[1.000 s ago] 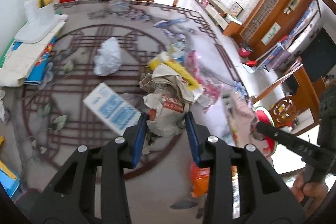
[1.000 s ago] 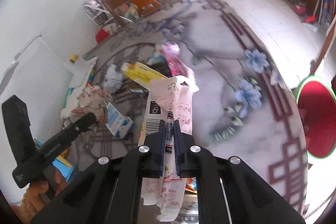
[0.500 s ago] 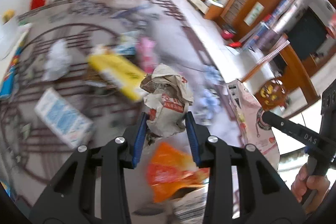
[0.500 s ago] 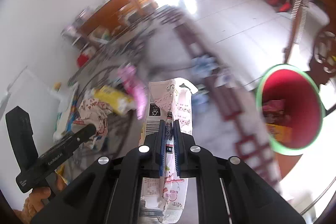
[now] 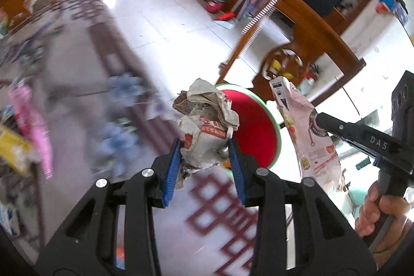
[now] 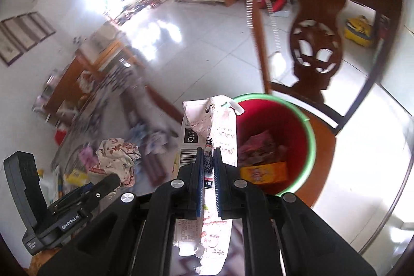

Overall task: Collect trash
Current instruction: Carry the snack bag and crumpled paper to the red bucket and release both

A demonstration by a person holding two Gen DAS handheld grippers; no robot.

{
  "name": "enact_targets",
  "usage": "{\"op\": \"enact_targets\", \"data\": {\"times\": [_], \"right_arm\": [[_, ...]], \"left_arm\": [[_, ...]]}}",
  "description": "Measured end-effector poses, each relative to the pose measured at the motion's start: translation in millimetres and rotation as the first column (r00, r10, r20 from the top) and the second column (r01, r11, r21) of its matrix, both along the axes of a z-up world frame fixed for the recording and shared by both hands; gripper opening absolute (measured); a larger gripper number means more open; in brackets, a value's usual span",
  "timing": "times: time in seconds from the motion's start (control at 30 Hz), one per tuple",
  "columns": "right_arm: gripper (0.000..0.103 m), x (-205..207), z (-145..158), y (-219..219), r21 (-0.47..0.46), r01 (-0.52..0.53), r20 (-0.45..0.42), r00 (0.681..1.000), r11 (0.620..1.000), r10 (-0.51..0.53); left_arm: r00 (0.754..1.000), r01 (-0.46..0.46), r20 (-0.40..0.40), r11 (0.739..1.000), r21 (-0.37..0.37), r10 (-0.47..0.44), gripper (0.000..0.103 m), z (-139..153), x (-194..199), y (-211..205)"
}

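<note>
My left gripper (image 5: 204, 162) is shut on a crumpled ball of newspaper (image 5: 207, 126), held in front of the red bin with a green rim (image 5: 256, 131). In the right wrist view the same paper ball (image 6: 117, 159) hangs at the lower left on the left gripper (image 6: 108, 183). My right gripper (image 6: 208, 167) is shut on a flattened pink and white carton (image 6: 212, 126), just left of the red bin (image 6: 297, 136), which holds several wrappers. The carton (image 5: 305, 133) also shows at the right of the left wrist view, held by the right gripper (image 5: 319, 118).
A carved wooden chair (image 6: 315, 51) stands right behind the bin. More litter lies on the patterned rug (image 5: 85, 84) to the left, including a pink wrapper (image 5: 33, 126) and a yellow pack (image 5: 13, 149). White tiled floor (image 6: 207, 38) stretches beyond. A hand (image 5: 383, 208) grips the right tool.
Both grippers swung from the litter pile on the rug over to the red bin, each keeping its load. The bin and chair now fill the middle of both views.
</note>
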State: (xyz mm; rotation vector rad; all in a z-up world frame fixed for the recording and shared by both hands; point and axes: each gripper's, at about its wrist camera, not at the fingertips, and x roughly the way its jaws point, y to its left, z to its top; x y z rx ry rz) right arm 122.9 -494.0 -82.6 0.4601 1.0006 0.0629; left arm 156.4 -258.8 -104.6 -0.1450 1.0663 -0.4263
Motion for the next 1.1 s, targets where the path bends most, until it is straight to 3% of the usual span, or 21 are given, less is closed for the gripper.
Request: {"op": "enact_targets", "data": {"times": [0.13,0.2,0.23,0.27,0.3,0.5,0.73,0.9,1.0,1.1], "right_arm": [[0.007,8,-8,-37,0.030,0.050,-0.007,0.999,0.998,-0.050],[0.015,13,-10,-50,0.053,0.058,0.001,0.998,0.997,-0.058],[0.021,17,-11,-57,0.068,0.062,0.003,0.998,0.996,-0.063],[0.044,21,-12,-64,0.089,0.066,0.001,0.998,0.994,-0.066],[0.058,24,-12,-69,0.106,0.073,0.003,0.997,0.992,-0.073],[0.059,30,-5,-78,0.061,0.060,0.028,0.998,0.996,-0.062],[0.062,29,-12,-53,0.051,0.014,0.006,1.000,0.999,-0.014],[0.062,23,-16,-6,0.040,-0.060,-0.010,0.998,0.997,0.060],[0.067,18,-19,31,0.026,-0.114,-0.021,0.993,0.993,0.115],[0.069,11,-22,72,0.027,-0.174,-0.029,0.984,0.984,0.174]], "left_arm": [[0.998,0.056,-0.019,0.998,-0.014,-0.057,0.037,-7,16,-37],[0.995,0.093,-0.023,0.996,-0.008,-0.093,0.052,-9,24,-59],[0.996,0.092,-0.019,0.996,-0.003,-0.092,0.071,-10,26,-66],[0.996,0.086,-0.012,0.996,-0.008,-0.086,0.075,-10,27,-70],[0.997,0.081,-0.010,0.997,-0.020,-0.081,0.075,-10,28,-73],[0.999,0.049,-0.008,0.999,-0.019,-0.049,0.075,-8,26,-70],[0.998,-0.062,-0.005,0.997,-0.036,0.062,0.075,3,9,-18],[0.984,-0.176,0.028,0.984,-0.026,0.176,0.076,15,-10,41],[0.955,-0.294,0.035,0.956,-0.015,0.294,0.078,17,-25,93],[0.909,-0.417,-0.004,0.909,0.006,0.417,0.078,8,-41,153]]}}
